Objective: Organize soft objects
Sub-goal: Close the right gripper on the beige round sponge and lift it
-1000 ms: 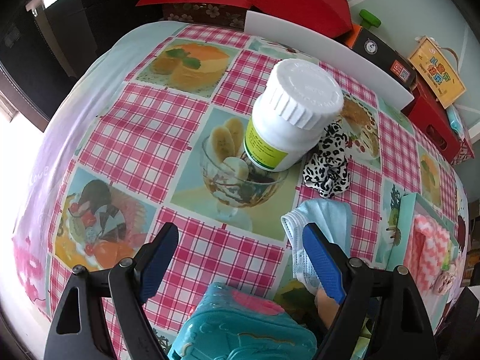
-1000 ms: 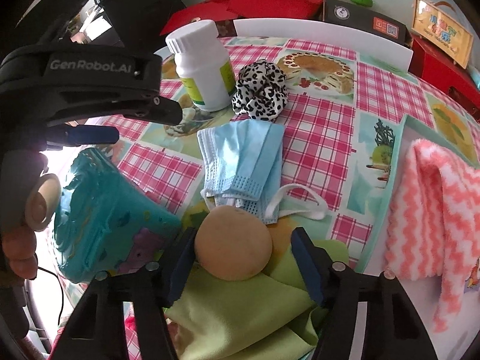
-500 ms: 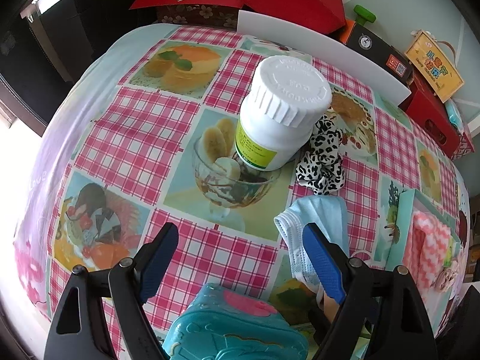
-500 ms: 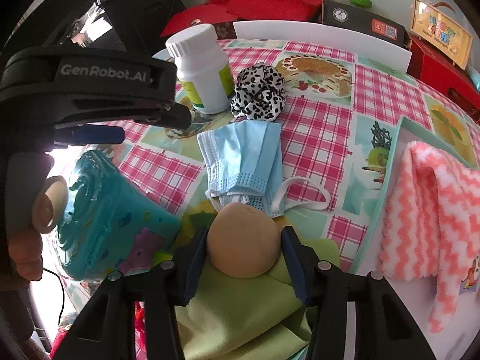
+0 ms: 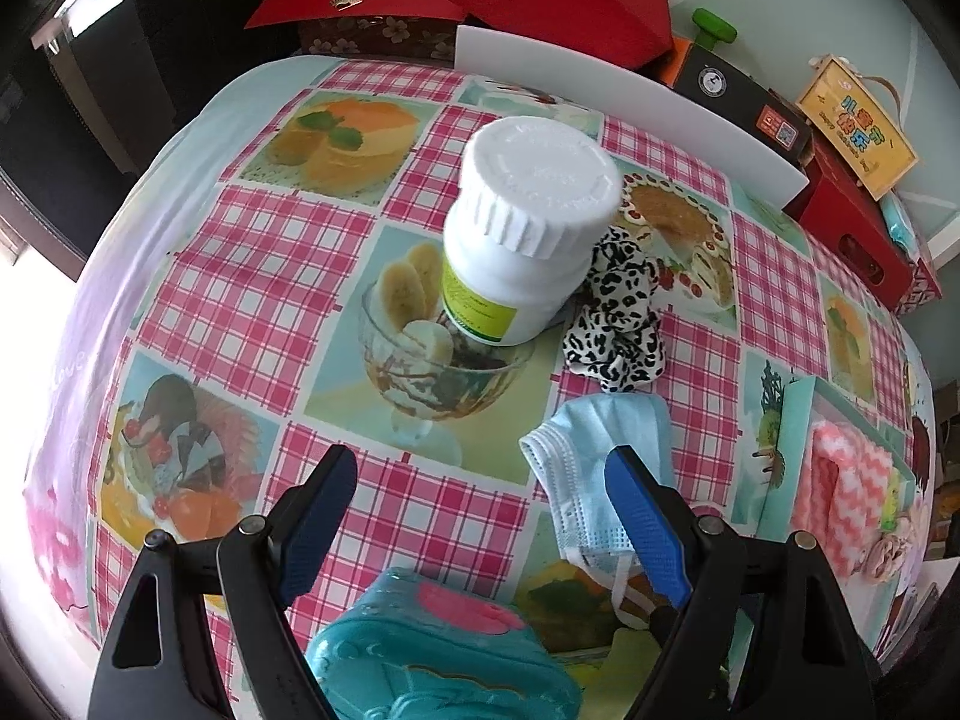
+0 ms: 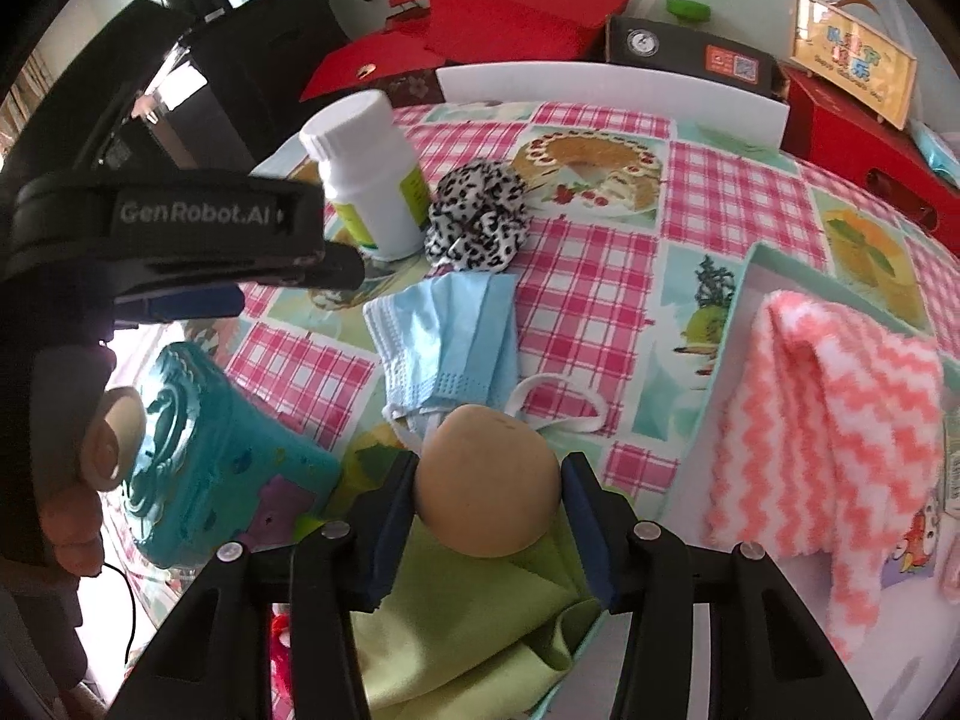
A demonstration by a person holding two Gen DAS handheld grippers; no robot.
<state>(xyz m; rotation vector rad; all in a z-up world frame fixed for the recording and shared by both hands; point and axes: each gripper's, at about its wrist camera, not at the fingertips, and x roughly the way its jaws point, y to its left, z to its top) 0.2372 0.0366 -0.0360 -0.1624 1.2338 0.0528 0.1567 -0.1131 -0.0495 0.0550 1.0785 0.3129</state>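
Right gripper (image 6: 487, 501) jaws narrowed since a second ago, now clamped on tan sponge ball (image 6: 486, 480) above green cloth (image 6: 468, 618). Grasp secured; lift next, likely. Left gripper (image 5: 480, 504) unchanged, jaws apart, empty, above blue face mask (image 5: 591, 450).

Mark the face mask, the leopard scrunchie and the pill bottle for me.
face mask (image 6: 447, 330), right wrist view, middle of the blue pleated panel.
leopard scrunchie (image 6: 478, 216), right wrist view, centre of the bunched fabric.
pill bottle (image 5: 534, 174), left wrist view, top of the white cap.
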